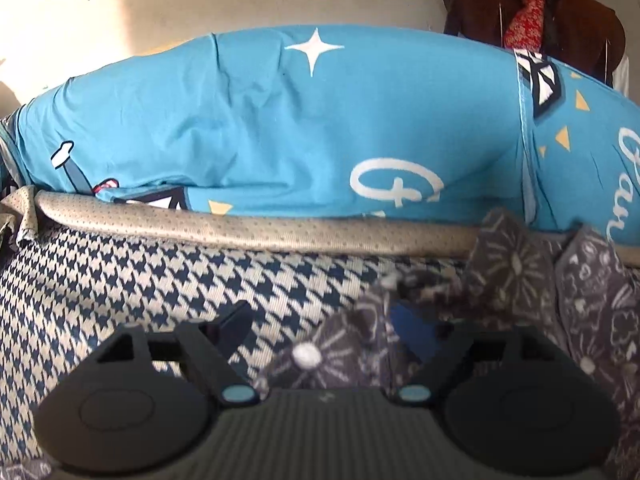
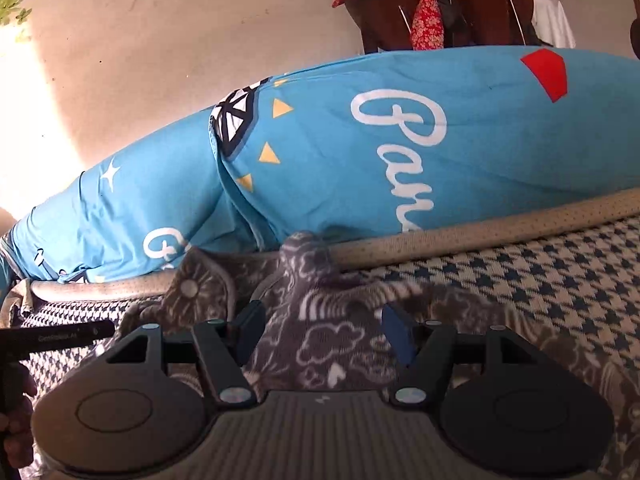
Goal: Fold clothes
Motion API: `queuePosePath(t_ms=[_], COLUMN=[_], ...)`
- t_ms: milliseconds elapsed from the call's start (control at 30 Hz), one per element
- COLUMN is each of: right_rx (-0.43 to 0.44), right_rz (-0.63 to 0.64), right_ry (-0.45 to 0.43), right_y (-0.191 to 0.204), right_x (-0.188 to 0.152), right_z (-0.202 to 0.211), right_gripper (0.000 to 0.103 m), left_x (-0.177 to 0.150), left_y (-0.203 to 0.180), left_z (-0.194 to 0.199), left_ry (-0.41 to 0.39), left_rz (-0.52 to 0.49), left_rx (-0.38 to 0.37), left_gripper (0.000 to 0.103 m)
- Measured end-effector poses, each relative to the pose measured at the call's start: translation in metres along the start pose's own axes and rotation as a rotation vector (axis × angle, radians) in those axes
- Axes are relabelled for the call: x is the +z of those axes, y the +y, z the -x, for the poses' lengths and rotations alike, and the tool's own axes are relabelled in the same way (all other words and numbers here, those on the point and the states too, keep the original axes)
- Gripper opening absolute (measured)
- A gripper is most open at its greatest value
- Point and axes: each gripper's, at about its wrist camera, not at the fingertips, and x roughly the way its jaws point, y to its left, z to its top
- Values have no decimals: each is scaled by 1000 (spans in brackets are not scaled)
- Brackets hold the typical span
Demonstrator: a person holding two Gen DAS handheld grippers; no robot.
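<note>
A grey fleece garment (image 1: pixel 516 264) with white doodle prints lies crumpled on a houndstooth bed cover (image 1: pixel 120 280). My left gripper (image 1: pixel 324 316) is open at the garment's left edge. Its left finger (image 1: pixel 236 320) rests over bare cover, and cloth lies against the right finger only. In the right wrist view a bunched fold of the same garment (image 2: pixel 312 272) fills the gap of my right gripper (image 2: pixel 322 330), and both blue pads (image 2: pixel 250 330) press on it. Part of the left gripper's black body (image 2: pixel 60 336) and a hand (image 2: pixel 16 420) show at that view's left edge.
A long blue printed bolster (image 1: pixel 280 120) (image 2: pixel 440 140) lies along the far side behind a beige piped edge (image 1: pixel 280 228). Beyond it is a plain wall and a brown chair (image 2: pixel 492 8) draped with a red patterned cloth (image 2: pixel 424 4). Houndstooth cover (image 2: pixel 540 280) extends to the right.
</note>
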Motion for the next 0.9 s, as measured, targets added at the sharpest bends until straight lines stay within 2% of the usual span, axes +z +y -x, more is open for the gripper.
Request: queuePosePath(t_ms=[267, 533, 700, 900], right_rx=[4, 3, 1, -6], right_rz=[-13, -30, -34, -22], right_ry=[-3, 7, 10, 13], right_y=[-2, -5, -6, -7], right_x=[3, 1, 1, 0], right_z=[-17, -22, -25, -30], right_gripper=[65, 65, 66, 66], left_x=[7, 3, 1, -2], left_y=[-5, -14, -19, -22], left_z=[-20, -40, -43, -52], left_ry=[5, 69, 58, 5], left_rz=[-18, -42, -56, -62], left_rx=[-9, -67, -60, 67], left_gripper=[81, 81, 84, 103])
